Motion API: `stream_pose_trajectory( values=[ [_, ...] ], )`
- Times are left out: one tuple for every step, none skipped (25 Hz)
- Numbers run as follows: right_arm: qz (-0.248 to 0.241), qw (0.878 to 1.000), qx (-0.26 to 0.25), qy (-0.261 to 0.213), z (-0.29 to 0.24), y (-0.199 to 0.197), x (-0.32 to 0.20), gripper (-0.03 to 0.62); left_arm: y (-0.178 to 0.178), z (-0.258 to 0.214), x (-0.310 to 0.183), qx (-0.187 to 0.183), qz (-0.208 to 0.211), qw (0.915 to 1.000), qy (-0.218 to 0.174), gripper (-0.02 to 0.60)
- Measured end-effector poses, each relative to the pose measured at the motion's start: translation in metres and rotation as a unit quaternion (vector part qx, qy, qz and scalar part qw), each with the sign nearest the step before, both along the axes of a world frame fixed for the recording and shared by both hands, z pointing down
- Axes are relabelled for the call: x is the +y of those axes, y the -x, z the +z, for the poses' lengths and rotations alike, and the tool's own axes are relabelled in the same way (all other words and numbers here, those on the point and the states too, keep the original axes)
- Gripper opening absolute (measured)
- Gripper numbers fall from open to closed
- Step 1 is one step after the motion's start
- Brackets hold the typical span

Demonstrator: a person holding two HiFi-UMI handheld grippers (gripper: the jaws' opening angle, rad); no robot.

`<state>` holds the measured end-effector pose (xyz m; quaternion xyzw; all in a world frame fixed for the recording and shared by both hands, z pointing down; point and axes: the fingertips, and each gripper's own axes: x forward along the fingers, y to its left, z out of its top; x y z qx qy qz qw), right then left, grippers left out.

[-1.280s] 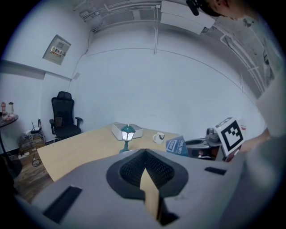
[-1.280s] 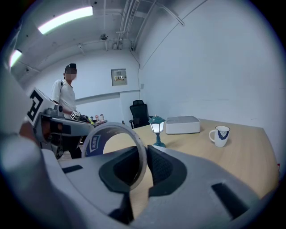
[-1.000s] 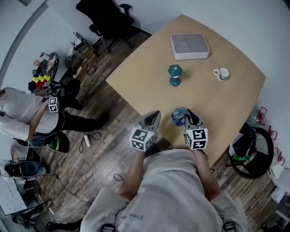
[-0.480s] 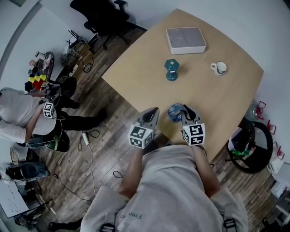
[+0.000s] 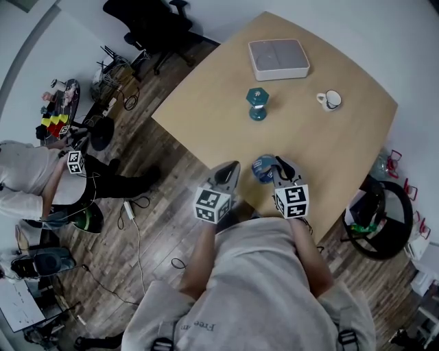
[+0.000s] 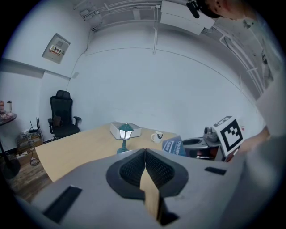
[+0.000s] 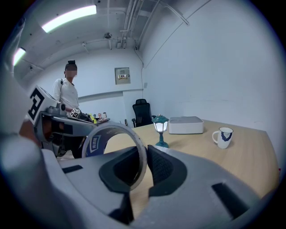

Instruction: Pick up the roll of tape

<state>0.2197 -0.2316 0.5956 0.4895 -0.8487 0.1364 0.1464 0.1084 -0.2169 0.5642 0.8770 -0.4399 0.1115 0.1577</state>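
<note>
Pale wood table (image 5: 206, 103) below, its near edge just under both of my grippers.

Right gripper (image 5: 280, 166): jaws clamped on the roll of tape (image 5: 263, 168). One pad is inside the ring and one outside, pinching its wall. The roll stands on edge and sticks out to the left of my right jaws. In the right gripper view there's blue print on its inner face. It's at the near edge of the table. Can't tell whether it clears the table top.

Left gripper (image 5: 231, 170): jaws together, pads touching, nothing between them. It hangs just left of the right gripper, near the roll but apart from it. Both grippers point away from me and slightly down.

Farther out on the table:
- teal lamp (image 5: 258, 104), upright, near the middle
- white mug (image 5: 330, 101), right of the lamp
- flat white box (image 5: 278, 59), at the far side

All three are well apart from the roll.

Off the table, a black office chair (image 5: 147, 20) stands beyond the far left corner. Another person (image 5: 27, 178) is on the wood floor (image 5: 158, 226) at far left, with a marker cube (image 5: 75, 162) at their hand.
</note>
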Motion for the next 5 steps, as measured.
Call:
stream_pose_trajectory(
  values=[
    [0.0, 1.0, 0.0, 0.0, 0.0003, 0.0004, 0.0, 0.043, 0.0002, 0.0001, 0.0001, 0.0, 0.0, 1.0, 0.0, 0.006],
    [-0.001, 1.0, 0.001, 0.001, 0.0006, 0.0008, 0.0, 0.043, 0.0003, 0.0004, 0.0002, 0.0, 0.0, 1.0, 0.001, 0.006],
    [-0.001, 1.0, 0.002, 0.001, 0.0009, 0.0011, 0.0001, 0.043, 0.0004, 0.0007, 0.0004, -0.001, 0.001, 1.0, 0.001, 0.006],
    [-0.001, 1.0, 0.002, 0.001, 0.0012, 0.0014, 0.0002, 0.043, 0.0003, 0.0011, 0.0006, -0.001, 0.001, 1.0, 0.001, 0.006],
    [-0.002, 1.0, 0.003, 0.001, 0.0015, 0.0016, 0.0004, 0.043, 0.0002, 0.0015, 0.0009, -0.001, 0.001, 1.0, 0.002, 0.006]
  ],
)
